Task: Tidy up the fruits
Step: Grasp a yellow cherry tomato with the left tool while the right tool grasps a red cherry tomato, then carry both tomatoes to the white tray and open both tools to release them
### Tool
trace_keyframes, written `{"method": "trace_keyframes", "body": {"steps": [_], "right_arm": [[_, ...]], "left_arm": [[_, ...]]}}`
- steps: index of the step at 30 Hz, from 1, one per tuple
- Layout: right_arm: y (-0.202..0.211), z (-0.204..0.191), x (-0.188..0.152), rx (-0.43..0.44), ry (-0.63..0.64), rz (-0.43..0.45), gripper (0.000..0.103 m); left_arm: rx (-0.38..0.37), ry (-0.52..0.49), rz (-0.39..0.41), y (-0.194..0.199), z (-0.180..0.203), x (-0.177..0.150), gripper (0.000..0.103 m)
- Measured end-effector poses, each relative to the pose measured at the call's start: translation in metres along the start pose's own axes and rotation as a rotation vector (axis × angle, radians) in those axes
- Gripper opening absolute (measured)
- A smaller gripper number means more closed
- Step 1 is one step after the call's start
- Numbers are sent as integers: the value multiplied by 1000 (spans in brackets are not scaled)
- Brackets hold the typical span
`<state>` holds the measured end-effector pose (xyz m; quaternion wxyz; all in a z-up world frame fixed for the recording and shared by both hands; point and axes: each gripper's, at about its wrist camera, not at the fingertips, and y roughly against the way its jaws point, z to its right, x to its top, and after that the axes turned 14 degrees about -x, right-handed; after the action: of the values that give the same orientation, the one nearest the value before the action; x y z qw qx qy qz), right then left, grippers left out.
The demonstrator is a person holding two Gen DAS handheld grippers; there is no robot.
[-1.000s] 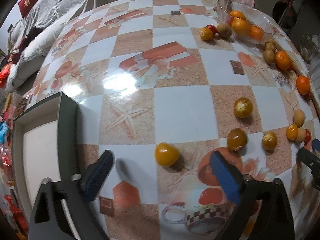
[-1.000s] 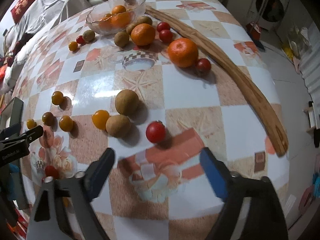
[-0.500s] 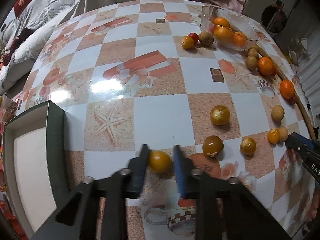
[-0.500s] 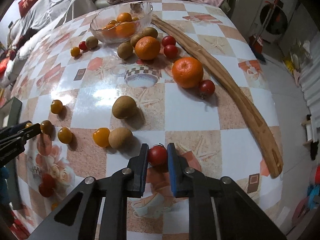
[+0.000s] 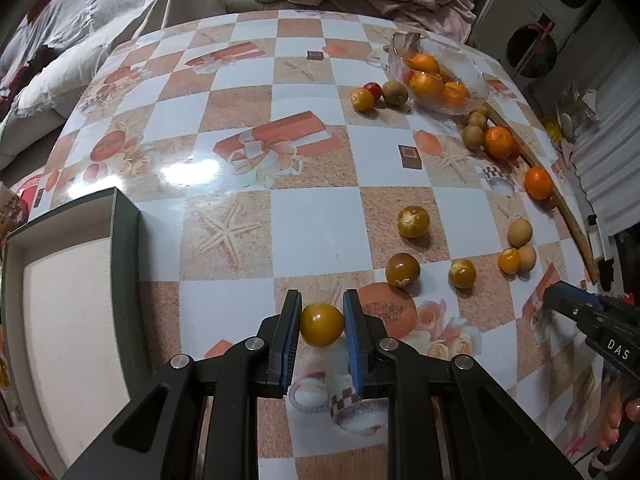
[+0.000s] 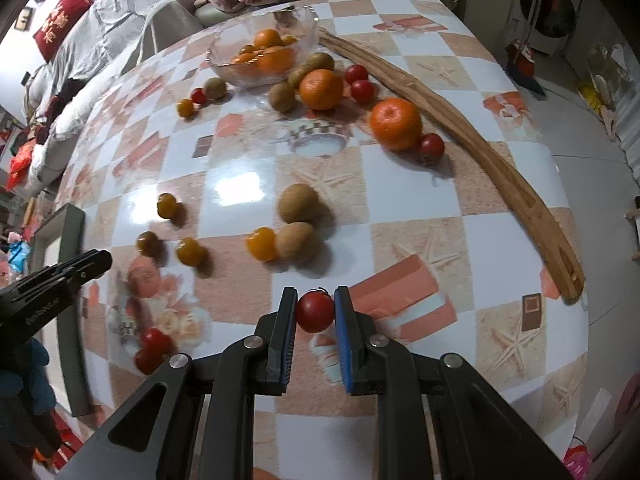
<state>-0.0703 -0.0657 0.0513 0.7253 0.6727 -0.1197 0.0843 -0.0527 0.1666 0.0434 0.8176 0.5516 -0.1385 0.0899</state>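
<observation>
**Both Grippers Closed on Small Fruits Above the Desk**

The left gripper (image 5: pixel 322 326) is closed: a yellow tomato (image 5: pixel 322 325) is clamped between the blue pads of its two fingers (image 5: pixel 290 330), over the checked desk (image 5: pixel 312 236). The right gripper (image 6: pixel 315 314) is likewise closed, and a red tomato (image 6: pixel 315 313) is pinched between its fingers (image 6: pixel 287 320). Both sets of fingers are narrowed to the width of the fruit held.

A shallow green tray (image 5: pixel 124 248) with a pale lining is located at the left edge of the desk, near the left gripper. A glass bowl (image 6: pixel 228 46) containing oranges is positioned at the far side. Loose fruits are scattered between: an orange (image 6: pixel 396 123) beside a second red tomato (image 6: pixel 431 146), two brown kiwis (image 6: pixel 298 203) touching each other, and several yellow tomatoes. A curved wooden strip (image 6: pixel 480 152) lies along the right edge of the desk.
</observation>
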Motion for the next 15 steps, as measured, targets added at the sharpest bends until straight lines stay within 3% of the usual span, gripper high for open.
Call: {"method": "trace_keyframes", "body": {"steps": [8, 15], "right_arm": [[19, -36, 7, 42, 53, 25, 20], [32, -92, 18, 97, 143, 38, 21]], "left_arm": [[1, 29, 37, 32, -13, -7, 23], [42, 98, 86, 68, -54, -16, 23]]}}
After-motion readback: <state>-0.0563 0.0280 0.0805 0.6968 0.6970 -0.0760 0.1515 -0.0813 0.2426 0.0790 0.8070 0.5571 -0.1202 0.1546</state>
